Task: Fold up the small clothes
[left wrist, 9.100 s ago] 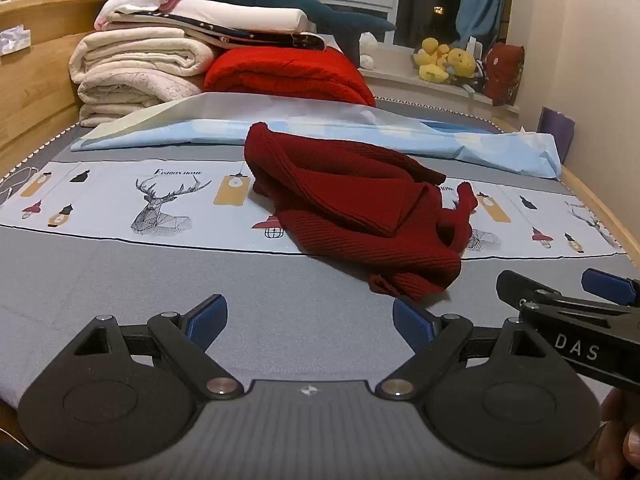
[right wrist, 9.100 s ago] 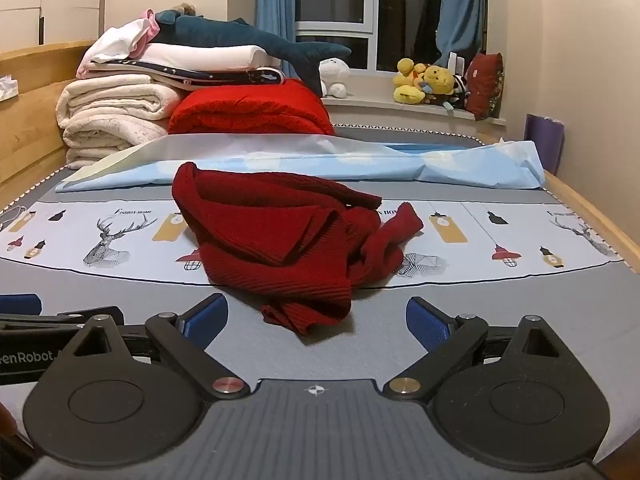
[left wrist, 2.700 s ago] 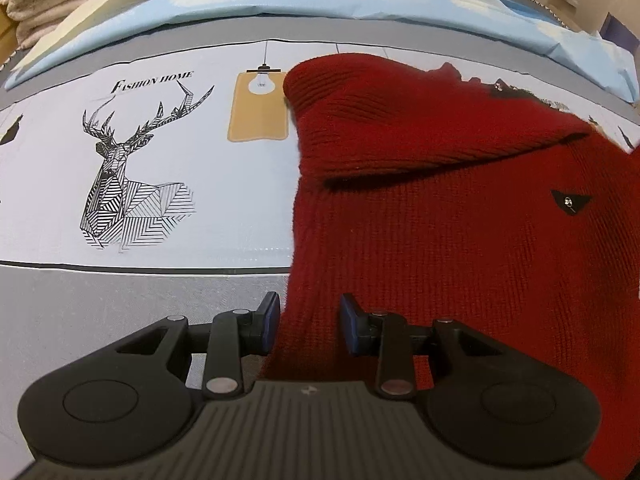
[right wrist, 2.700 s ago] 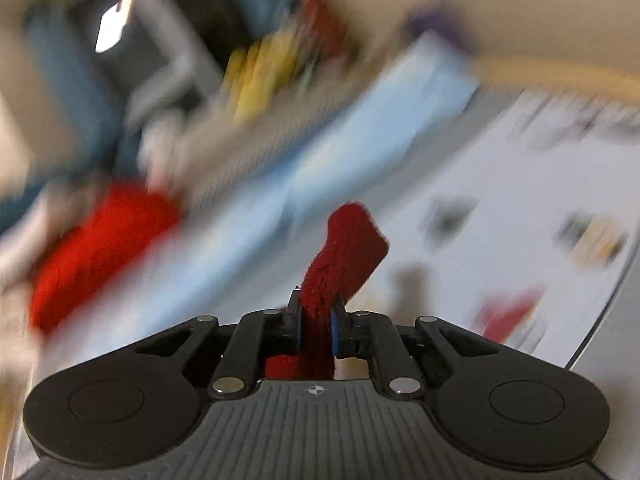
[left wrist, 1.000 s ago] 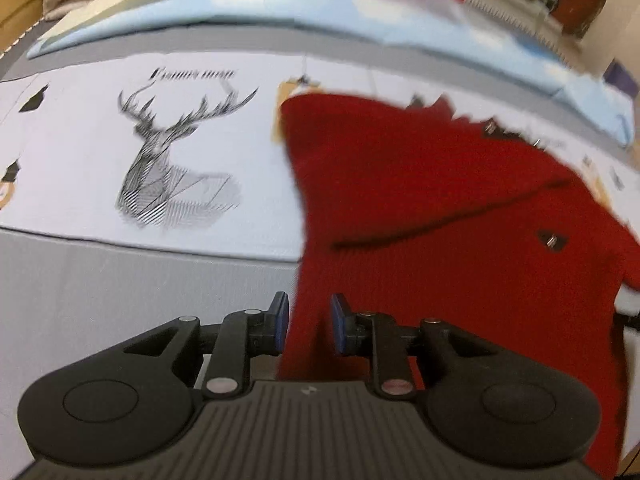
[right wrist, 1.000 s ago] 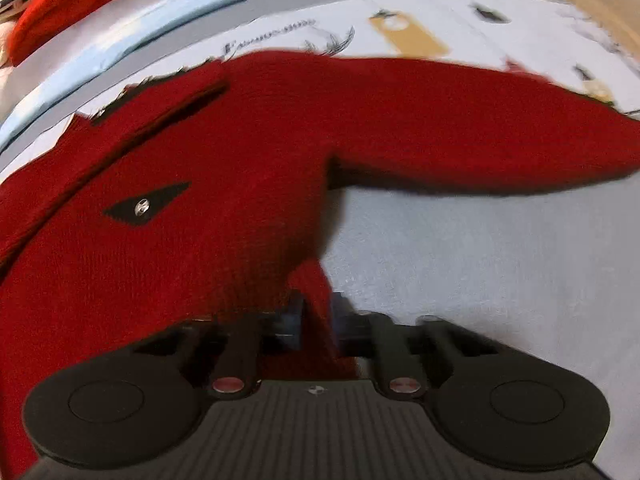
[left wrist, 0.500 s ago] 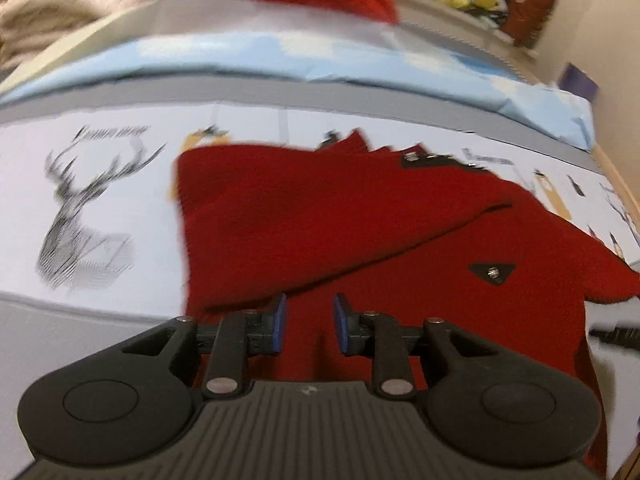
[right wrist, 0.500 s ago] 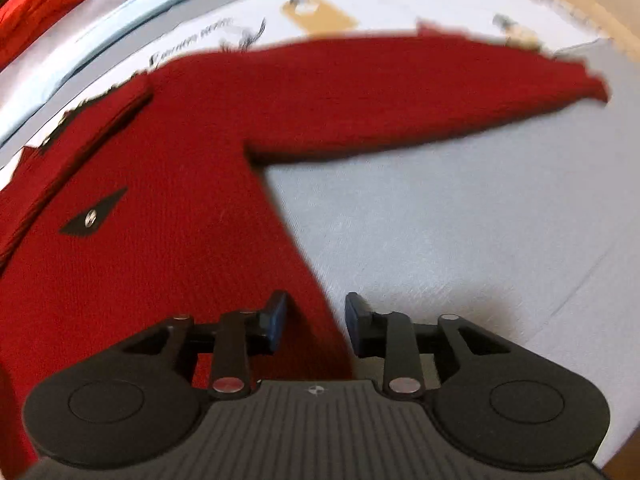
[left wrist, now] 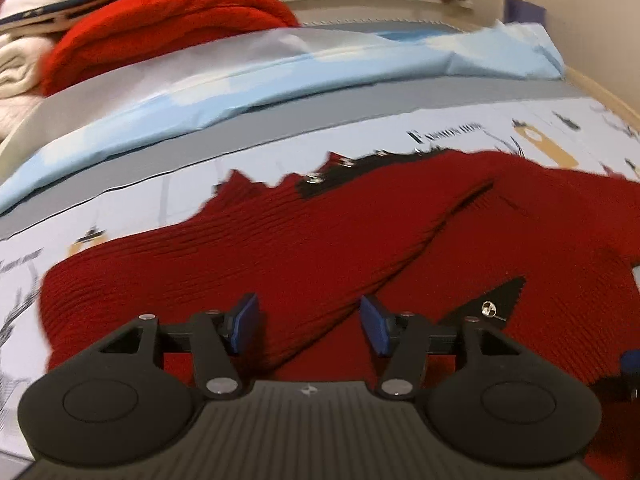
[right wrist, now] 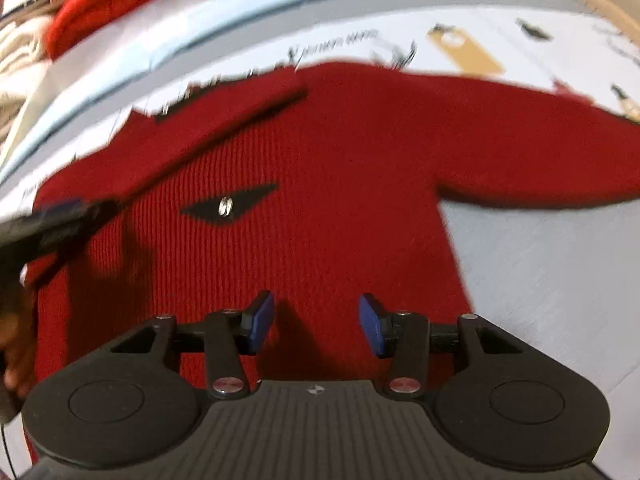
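A dark red knit sweater (left wrist: 320, 248) lies spread face up on the bed, one sleeve folded slantwise across its chest. Its other sleeve (right wrist: 520, 140) stretches out to the right. A black triangle patch with a metal snap (right wrist: 228, 206) marks the front. My left gripper (left wrist: 310, 326) hovers over the folded sleeve. Its jaws are opening and the blue pads (left wrist: 246, 324) press on nothing. My right gripper (right wrist: 317, 326) is over the lower body of the sweater (right wrist: 320, 200), jaws also opening, no cloth pinched. The left gripper (right wrist: 60, 220) shows blurred at the left of the right wrist view.
Behind the sweater lie a printed white band of sheet (left wrist: 460, 140) and a light blue sheet (left wrist: 280, 80). A folded red blanket (left wrist: 168, 28) and cream towels (left wrist: 16, 68) are stacked at the back left. The wooden bed edge (left wrist: 600, 92) runs along the right. Grey cover (right wrist: 560, 280) lies right of the sweater.
Both grippers have let go of the sweater's lower edge and their jaws have widened. The left gripper swept right across the sweater; the right one shifted left onto the body.
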A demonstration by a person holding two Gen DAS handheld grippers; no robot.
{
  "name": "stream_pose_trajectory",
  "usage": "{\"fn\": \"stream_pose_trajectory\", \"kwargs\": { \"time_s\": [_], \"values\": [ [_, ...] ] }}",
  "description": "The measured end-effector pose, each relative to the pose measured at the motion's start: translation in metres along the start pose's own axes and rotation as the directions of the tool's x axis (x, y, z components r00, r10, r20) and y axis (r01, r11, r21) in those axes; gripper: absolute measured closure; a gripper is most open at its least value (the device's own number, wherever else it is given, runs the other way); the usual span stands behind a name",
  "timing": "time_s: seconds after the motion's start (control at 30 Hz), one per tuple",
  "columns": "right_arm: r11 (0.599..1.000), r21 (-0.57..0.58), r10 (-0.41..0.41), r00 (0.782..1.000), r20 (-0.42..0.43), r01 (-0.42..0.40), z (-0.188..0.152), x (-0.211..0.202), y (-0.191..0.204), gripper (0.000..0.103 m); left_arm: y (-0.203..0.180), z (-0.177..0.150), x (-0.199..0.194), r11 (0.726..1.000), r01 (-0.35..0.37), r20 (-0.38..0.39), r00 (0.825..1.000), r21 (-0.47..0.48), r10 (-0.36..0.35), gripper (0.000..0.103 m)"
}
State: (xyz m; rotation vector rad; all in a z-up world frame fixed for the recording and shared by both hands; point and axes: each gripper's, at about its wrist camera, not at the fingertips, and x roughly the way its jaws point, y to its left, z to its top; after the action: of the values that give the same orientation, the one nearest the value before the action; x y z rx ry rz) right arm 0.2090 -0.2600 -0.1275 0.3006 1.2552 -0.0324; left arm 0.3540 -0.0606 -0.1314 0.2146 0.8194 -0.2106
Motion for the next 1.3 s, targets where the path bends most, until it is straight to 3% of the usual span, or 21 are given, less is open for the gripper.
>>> {"fn": "stream_pose_trajectory", "kwargs": {
  "time_s": [0.07, 0.17, 0.33, 0.4, 0.43, 0.5, 0.53, 0.6, 0.63, 0.67, 0.7, 0.73, 0.77, 0.83, 0.93, 1.03, 1.07, 1.13, 1.17, 1.23, 1.3],
  "values": [
    [1.000, 0.002, -0.001, 1.000, -0.023, 0.001, 0.000, 0.006, 0.002, 0.051, -0.008, -0.001, 0.010, 1.000, 0.002, -0.002, 1.000, 0.028, -0.002, 0.043],
    [1.000, 0.014, -0.005, 0.999, -0.041, 0.005, 0.001, 0.010, 0.003, 0.051, -0.008, 0.001, 0.013, 0.997, -0.012, -0.005, 1.000, 0.082, 0.012, 0.090],
    [1.000, 0.010, -0.021, 0.998, -0.052, 0.022, 0.009, 0.021, 0.008, 0.049, 0.058, 0.022, -0.035, 0.990, -0.108, 0.086, 0.990, -0.091, 0.116, 0.093],
    [1.000, 0.007, -0.027, 0.998, -0.056, 0.028, 0.009, 0.020, 0.009, 0.045, 0.113, 0.018, -0.059, 0.951, -0.184, 0.075, 0.975, -0.250, 0.208, 0.093],
    [1.000, 0.001, -0.031, 0.998, -0.057, 0.031, 0.009, 0.021, 0.011, 0.044, 0.146, 0.009, -0.071, 0.905, -0.237, 0.041, 0.962, -0.352, 0.268, 0.093],
    [0.999, -0.008, -0.040, 0.998, -0.055, 0.040, 0.010, 0.024, 0.015, 0.044, 0.219, -0.023, -0.096, 0.736, -0.373, -0.084, 0.913, -0.565, 0.398, 0.092],
    [0.999, -0.009, -0.044, 0.998, -0.055, 0.043, 0.009, 0.024, 0.015, 0.044, 0.256, -0.045, -0.110, 0.601, -0.457, -0.181, 0.868, -0.656, 0.462, 0.091],
    [0.999, -0.010, -0.050, 0.997, -0.054, 0.050, 0.009, 0.024, 0.016, 0.044, 0.318, -0.094, -0.141, 0.264, -0.620, -0.420, 0.730, -0.739, 0.540, 0.089],
    [0.999, -0.014, -0.053, 0.997, -0.051, 0.053, 0.008, 0.023, 0.017, 0.044, 0.340, -0.117, -0.156, 0.122, -0.654, -0.503, 0.674, -0.746, 0.540, 0.089],
    [0.998, -0.018, -0.057, 0.997, -0.049, 0.056, 0.007, 0.023, 0.018, 0.044, 0.356, -0.135, -0.168, 0.034, -0.641, -0.530, 0.663, -0.767, 0.528, 0.089],
    [0.998, -0.021, -0.061, 0.997, -0.048, 0.060, 0.007, 0.023, 0.019, 0.044, 0.364, -0.144, -0.174, 0.012, -0.615, -0.523, 0.681, -0.789, 0.513, 0.088],
    [0.998, -0.026, -0.066, 0.997, -0.046, 0.065, 0.006, 0.023, 0.020, 0.044, 0.370, -0.148, -0.174, 0.033, -0.579, -0.492, 0.719, -0.815, 0.491, 0.085],
    [0.997, -0.031, -0.073, 0.996, -0.044, 0.071, 0.004, 0.022, 0.021, 0.044, 0.373, -0.148, -0.169, 0.091, -0.518, -0.426, 0.781, -0.850, 0.457, 0.076],
    [0.996, -0.037, -0.082, 0.996, -0.043, 0.080, 0.004, 0.024, 0.022, 0.044, 0.373, -0.146, -0.155, 0.188, -0.424, -0.332, 0.862, -0.886, 0.382, 0.068],
    [0.995, -0.037, -0.095, 0.995, -0.041, 0.093, 0.004, 0.027, 0.025, 0.043, 0.374, -0.148, -0.124, 0.285, -0.296, -0.234, 0.944, -0.912, 0.233, 0.068],
    [0.994, -0.039, -0.106, 0.994, -0.038, 0.105, 0.004, 0.028, 0.028, 0.043, 0.377, -0.167, -0.092, 0.290, -0.250, -0.228, 0.968, -0.924, 0.109, 0.068],
    [0.993, -0.040, -0.108, 0.993, -0.038, 0.107, 0.004, 0.028, 0.028, 0.043, 0.380, -0.176, -0.082, 0.287, -0.281, -0.269, 0.960, -0.916, 0.080, 0.068],
    [0.994, -0.037, -0.108, 0.993, -0.040, 0.107, 0.005, 0.028, 0.028, 0.043, 0.387, -0.193, -0.073, 0.259, -0.370, -0.360, 0.929, -0.892, 0.087, 0.091],
    [0.994, -0.033, -0.106, 0.993, -0.043, 0.104, 0.006, 0.027, 0.027, 0.043, 0.390, -0.193, -0.074, 0.249, -0.374, -0.362, 0.927, -0.893, 0.094, 0.092],
    [0.995, -0.015, -0.100, 0.994, -0.042, 0.099, 0.009, 0.024, 0.022, 0.044, 0.387, -0.178, -0.078, 0.279, -0.390, -0.380, 0.920, -0.878, 0.092, 0.086],
    [0.995, 0.002, -0.097, 0.995, -0.024, 0.097, 0.014, 0.016, 0.016, 0.044, 0.379, -0.158, -0.089, 0.327, -0.335, -0.321, 0.942, -0.884, 0.098, 0.080]
  ]
}}
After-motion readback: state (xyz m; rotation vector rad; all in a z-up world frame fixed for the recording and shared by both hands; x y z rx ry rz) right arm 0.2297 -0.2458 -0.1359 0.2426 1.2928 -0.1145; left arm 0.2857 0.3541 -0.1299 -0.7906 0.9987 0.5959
